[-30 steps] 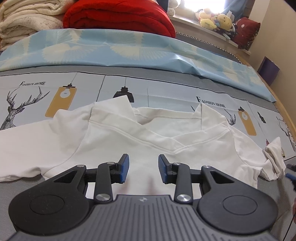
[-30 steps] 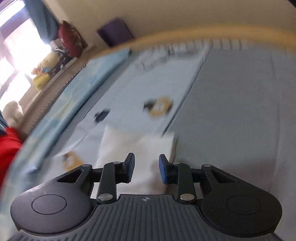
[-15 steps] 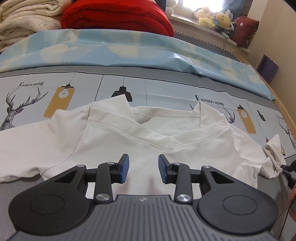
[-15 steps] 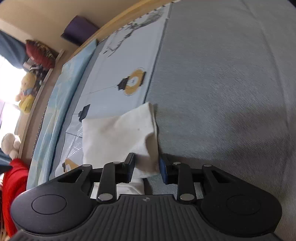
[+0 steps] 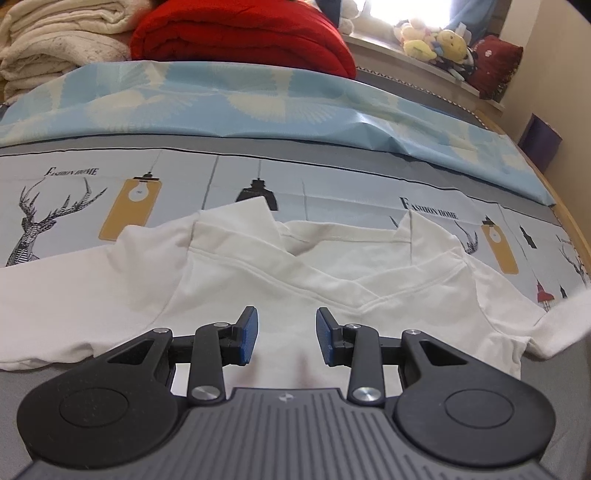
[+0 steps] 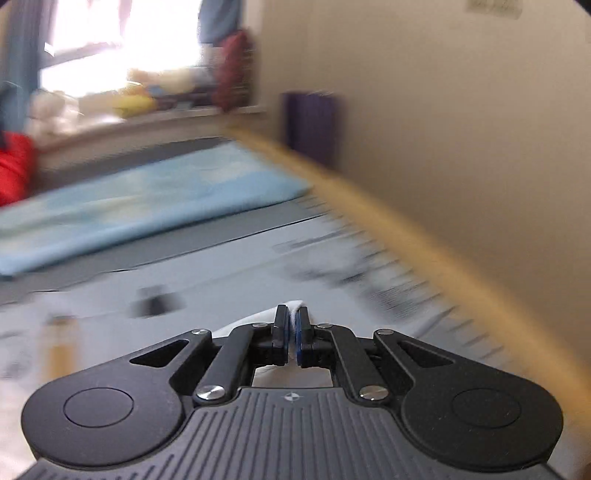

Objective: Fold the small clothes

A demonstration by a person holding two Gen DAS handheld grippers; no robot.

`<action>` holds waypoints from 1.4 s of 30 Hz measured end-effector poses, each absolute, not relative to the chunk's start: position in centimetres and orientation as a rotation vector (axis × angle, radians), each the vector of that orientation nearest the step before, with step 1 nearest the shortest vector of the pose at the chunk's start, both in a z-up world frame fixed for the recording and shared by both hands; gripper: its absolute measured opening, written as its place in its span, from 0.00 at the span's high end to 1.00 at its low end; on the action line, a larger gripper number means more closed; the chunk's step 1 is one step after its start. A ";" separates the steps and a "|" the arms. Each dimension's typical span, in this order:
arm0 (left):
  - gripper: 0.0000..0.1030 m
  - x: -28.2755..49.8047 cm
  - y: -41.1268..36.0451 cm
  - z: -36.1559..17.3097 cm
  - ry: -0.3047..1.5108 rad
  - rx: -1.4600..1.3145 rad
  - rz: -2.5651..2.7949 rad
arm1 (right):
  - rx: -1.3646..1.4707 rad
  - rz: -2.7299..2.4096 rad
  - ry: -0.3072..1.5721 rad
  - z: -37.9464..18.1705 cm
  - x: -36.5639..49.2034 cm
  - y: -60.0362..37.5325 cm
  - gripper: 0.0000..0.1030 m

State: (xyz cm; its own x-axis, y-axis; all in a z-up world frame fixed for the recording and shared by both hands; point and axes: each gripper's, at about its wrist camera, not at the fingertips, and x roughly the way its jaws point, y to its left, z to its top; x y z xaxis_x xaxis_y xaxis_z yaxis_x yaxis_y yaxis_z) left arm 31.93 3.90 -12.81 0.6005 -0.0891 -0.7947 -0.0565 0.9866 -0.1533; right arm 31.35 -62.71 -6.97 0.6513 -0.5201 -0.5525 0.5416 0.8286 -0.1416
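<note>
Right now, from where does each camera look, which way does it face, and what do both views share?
Left wrist: sits on the left gripper, looks down over the white shirt toward the red blanket; only its open fingers show.
Right wrist: sits on the right gripper, faces a blurred wall; its fingers, just closed, pinch white cloth.
Shared: the shirt, blue sheet, red blanket.

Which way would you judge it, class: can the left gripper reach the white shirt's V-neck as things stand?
Probably yes. The left gripper hangs open over the white shirt, and nothing lies between it and the V-neck.
</note>
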 end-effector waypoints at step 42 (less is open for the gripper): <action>0.63 30.1 15.7 -8.1 0.843 -0.293 0.150 | 0.069 0.050 0.321 -3.6 27.0 -25.4 0.98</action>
